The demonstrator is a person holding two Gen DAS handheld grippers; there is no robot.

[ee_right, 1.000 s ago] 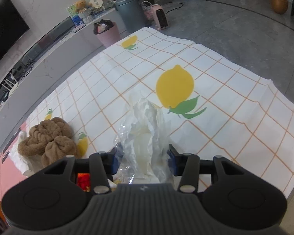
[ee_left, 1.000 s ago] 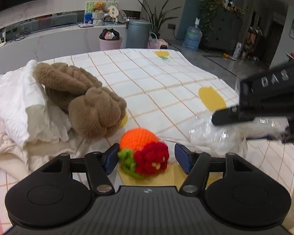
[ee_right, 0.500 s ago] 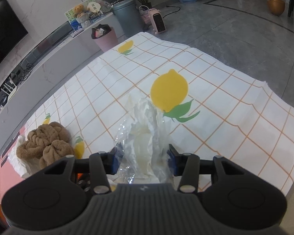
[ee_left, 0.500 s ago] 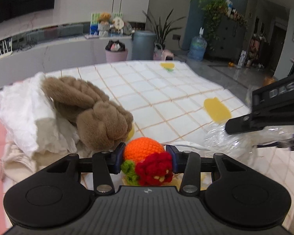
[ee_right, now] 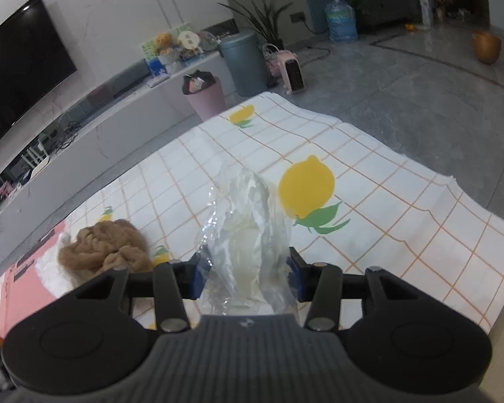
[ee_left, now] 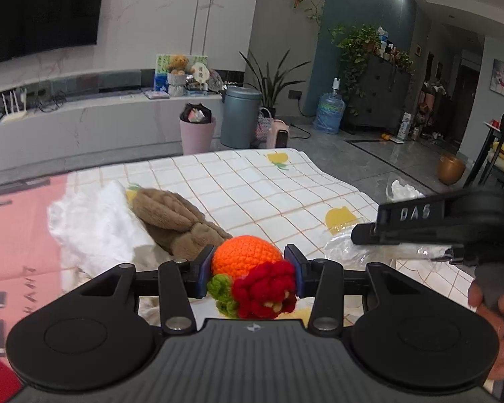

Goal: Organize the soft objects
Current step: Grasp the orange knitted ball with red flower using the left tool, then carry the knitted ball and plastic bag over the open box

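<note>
At the left, on the lemon-print cloth (ee_left: 252,188), a brown plush (ee_left: 178,221) lies against a white bundle (ee_left: 94,225), likely a pile for the soft things. The left claw (ee_left: 250,270) pinches the crocheted orange toy (ee_left: 248,258) by its round sides, lifted clear of the cloth so it can be carried. To the right, the right claw (ee_right: 247,270) is closed on a clear plastic bag (ee_right: 248,235) holding something pale, its mouth end raised, seemingly ready to receive the toy

A white cloth (ee_right: 403,235) with an orange grid and yellow lemon prints covers the surface. On it, toward the left edge, a brown plush toy (ee_left: 181,221) lies against a crumpled white fabric (ee_left: 94,225), beside a pink sheet (ee_left: 20,235).
</note>
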